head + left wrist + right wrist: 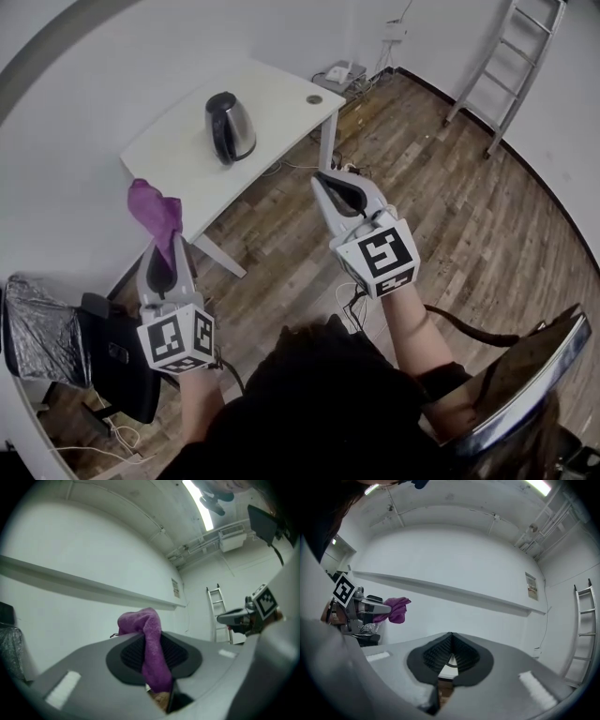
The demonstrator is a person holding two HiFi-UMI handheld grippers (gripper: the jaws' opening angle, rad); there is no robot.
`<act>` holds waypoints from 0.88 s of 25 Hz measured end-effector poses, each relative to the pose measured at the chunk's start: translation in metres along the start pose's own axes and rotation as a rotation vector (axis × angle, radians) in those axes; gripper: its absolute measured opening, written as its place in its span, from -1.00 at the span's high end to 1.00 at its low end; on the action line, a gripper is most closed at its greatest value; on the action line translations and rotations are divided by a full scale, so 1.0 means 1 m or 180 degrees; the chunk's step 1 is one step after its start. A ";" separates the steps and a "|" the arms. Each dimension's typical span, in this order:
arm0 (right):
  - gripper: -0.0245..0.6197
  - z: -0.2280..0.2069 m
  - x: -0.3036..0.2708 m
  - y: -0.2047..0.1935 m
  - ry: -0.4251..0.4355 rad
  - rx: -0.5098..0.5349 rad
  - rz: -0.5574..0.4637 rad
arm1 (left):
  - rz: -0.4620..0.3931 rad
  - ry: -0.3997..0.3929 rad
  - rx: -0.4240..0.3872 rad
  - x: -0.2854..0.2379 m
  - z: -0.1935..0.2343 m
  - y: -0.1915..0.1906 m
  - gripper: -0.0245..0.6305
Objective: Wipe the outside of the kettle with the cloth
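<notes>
1. Left tongs (167, 249) clamped on a purple cloth (155, 211); the fabric bunches up past the tips, held in the air.
2. Right tongs (321, 178) closed together, nothing between them.
3. Steel kettle (231, 127) with a black handle stands upright on the white counter (281, 94), well apart from both tongs and the cloth.
4. Ladder (511, 66) leans on the far wall, on the wooden floor (441, 216).
</notes>
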State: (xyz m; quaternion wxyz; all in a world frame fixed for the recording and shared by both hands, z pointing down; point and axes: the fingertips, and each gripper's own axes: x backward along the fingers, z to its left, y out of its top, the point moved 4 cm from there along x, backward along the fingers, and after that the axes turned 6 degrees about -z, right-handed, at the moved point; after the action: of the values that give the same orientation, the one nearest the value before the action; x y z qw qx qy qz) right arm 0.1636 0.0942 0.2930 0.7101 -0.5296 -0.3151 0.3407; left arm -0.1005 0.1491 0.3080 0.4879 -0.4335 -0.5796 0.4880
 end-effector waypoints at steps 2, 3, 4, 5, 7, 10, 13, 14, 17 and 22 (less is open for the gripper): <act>0.92 0.002 0.002 0.003 -0.0007 0.0011 -0.0015 | -0.0001 -0.0010 0.0002 0.001 0.001 0.000 0.66; 0.92 0.002 0.002 0.004 -0.0011 0.0023 -0.0022 | -0.0003 -0.0010 0.0005 0.001 0.002 0.000 0.66; 0.92 0.003 0.001 0.005 -0.0016 0.0033 -0.0028 | -0.0005 -0.0008 0.0006 0.001 0.004 0.000 0.66; 0.92 0.003 0.001 0.005 -0.0021 0.0037 -0.0030 | -0.0003 -0.0007 0.0006 0.001 0.005 0.000 0.66; 0.92 0.004 0.001 0.005 -0.0031 0.0036 -0.0023 | 0.0008 -0.0012 0.0008 0.002 0.006 -0.001 0.66; 0.92 0.002 0.004 0.005 -0.0052 0.0026 -0.0005 | 0.0023 -0.0032 0.0012 0.002 0.005 -0.002 0.66; 0.92 0.001 0.006 0.005 -0.0073 0.0022 0.0002 | 0.0020 -0.0043 0.0013 0.002 0.004 -0.002 0.66; 0.92 0.001 0.006 0.006 -0.0079 0.0023 0.0003 | 0.0017 -0.0044 0.0010 0.002 0.004 -0.001 0.66; 0.92 0.002 0.005 0.006 -0.0094 0.0020 0.0001 | 0.0001 -0.0034 0.0001 0.003 0.006 0.000 0.66; 0.92 0.001 0.002 0.006 -0.0125 0.0020 0.0008 | -0.0011 -0.0020 -0.0013 0.001 0.008 0.000 0.66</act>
State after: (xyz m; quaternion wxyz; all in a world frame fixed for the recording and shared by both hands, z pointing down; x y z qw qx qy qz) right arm 0.1626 0.0973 0.2874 0.7050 -0.5210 -0.3272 0.3528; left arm -0.1087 0.1493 0.3079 0.4861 -0.4319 -0.5829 0.4873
